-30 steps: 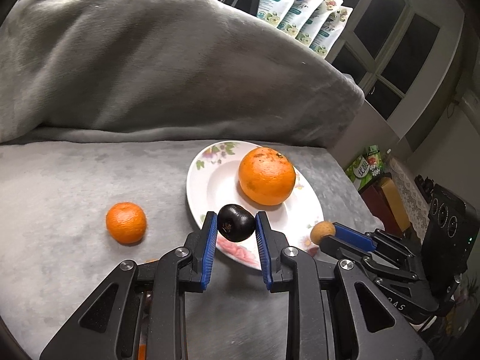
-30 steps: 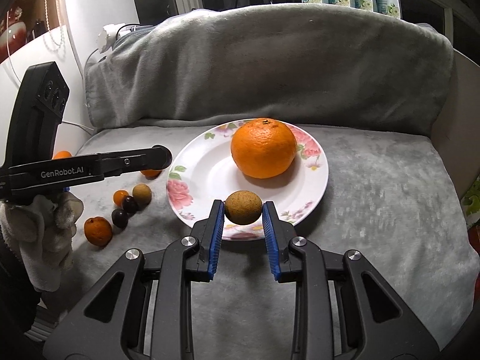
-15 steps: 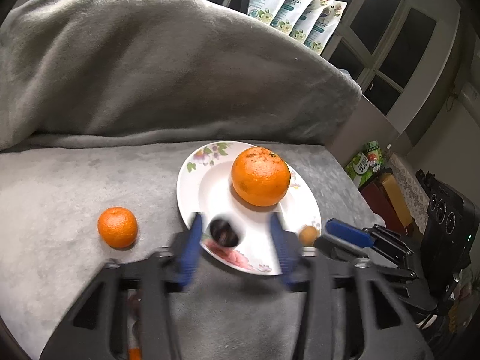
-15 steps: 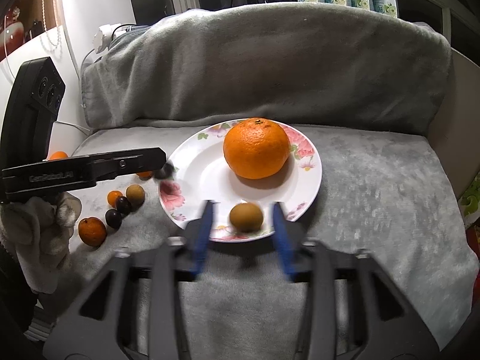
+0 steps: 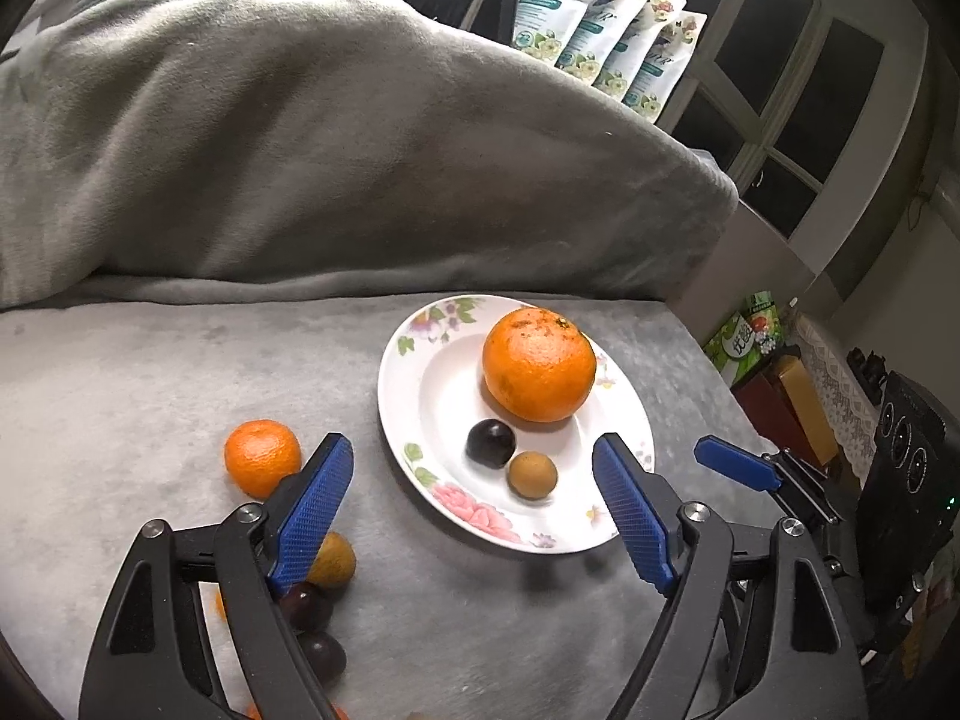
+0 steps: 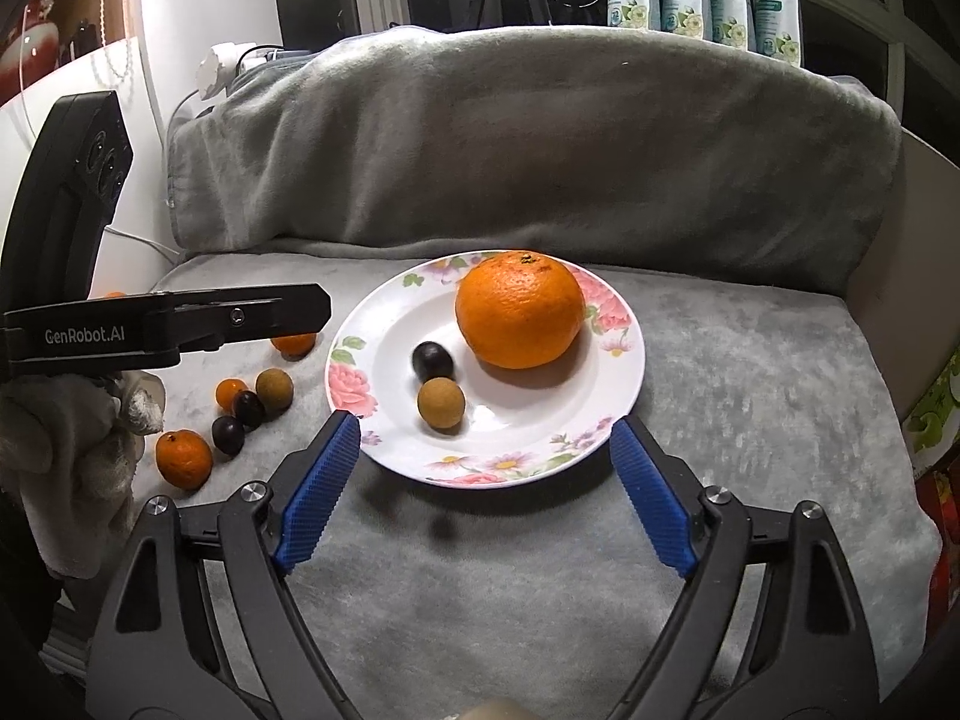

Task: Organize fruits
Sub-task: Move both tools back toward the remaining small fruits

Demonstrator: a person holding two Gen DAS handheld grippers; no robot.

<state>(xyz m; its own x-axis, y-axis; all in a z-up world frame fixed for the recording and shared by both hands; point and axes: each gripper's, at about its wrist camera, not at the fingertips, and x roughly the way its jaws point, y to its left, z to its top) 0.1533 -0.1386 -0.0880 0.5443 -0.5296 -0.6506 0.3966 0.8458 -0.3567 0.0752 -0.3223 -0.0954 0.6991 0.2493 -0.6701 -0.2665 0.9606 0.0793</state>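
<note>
The left gripper (image 5: 471, 510) hangs released, its blue pads spread wide with nothing pressed between them; its jaws have just been opening. The right gripper (image 6: 486, 480) is likewise released and empty, jaws just opened, poised at the near rim of the floral plate (image 6: 372, 354).

Ahead of both, on the plate, the dark plum (image 5: 491, 443) and the brown round fruit (image 5: 531, 475) lie touching, just beside the big orange (image 5: 539, 373).

What is left to gather lies off to the left gripper's own left and beneath it: a small mandarin (image 5: 262, 457) beside its left pad, and a cluster of loose fruits (image 6: 246, 408) on the grey blanket (image 6: 750, 420) under that finger. From the right gripper they sit well apart, beyond the plate. So the left hand is likely the nearer one.

A second ago each gripper clenched one fruit over the plate; now both fruits rest on it.
</note>
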